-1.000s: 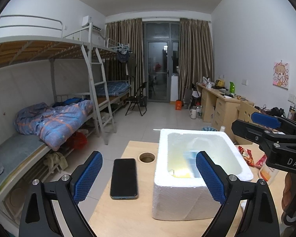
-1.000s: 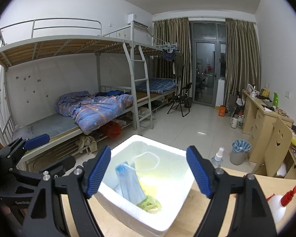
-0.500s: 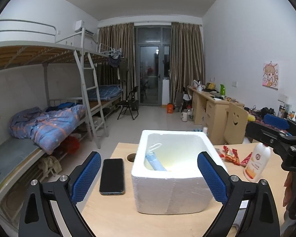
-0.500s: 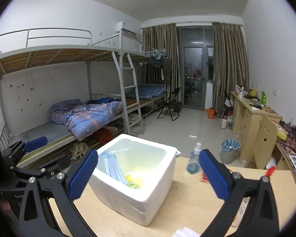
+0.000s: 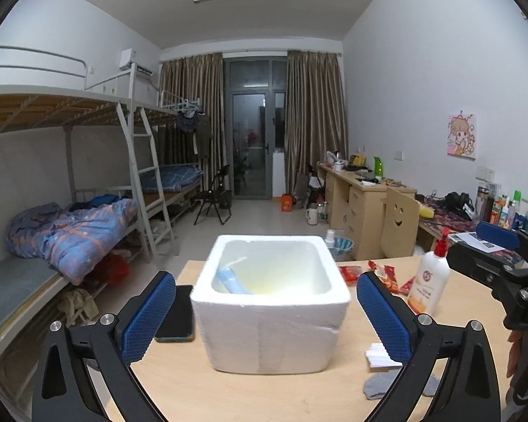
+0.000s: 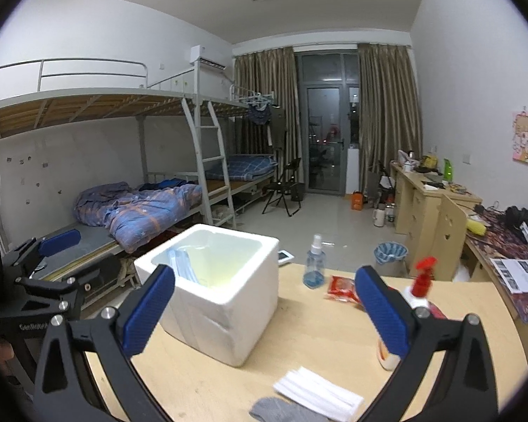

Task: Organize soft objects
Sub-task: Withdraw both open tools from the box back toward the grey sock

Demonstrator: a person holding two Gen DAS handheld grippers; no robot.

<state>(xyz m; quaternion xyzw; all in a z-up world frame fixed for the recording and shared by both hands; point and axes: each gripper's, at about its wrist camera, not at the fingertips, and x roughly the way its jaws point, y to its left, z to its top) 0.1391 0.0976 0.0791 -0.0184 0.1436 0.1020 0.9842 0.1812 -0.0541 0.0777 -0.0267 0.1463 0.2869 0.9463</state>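
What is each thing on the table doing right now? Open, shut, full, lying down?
Foam box: open, blue mask pack inside.
Left claw: opening, nothing between.
Right claw: open, empty.
White masks: lying flat.
Grey sock: lying flat.
Pump bottle: upright.
Spray bottle: upright.
Phone: flat, screen dark.

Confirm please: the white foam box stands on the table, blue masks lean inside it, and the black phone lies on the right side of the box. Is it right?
Not quite. In the left wrist view the black phone lies on the left side of the white foam box, not the right. The rest holds: the box stands on the table and blue masks lean inside it.
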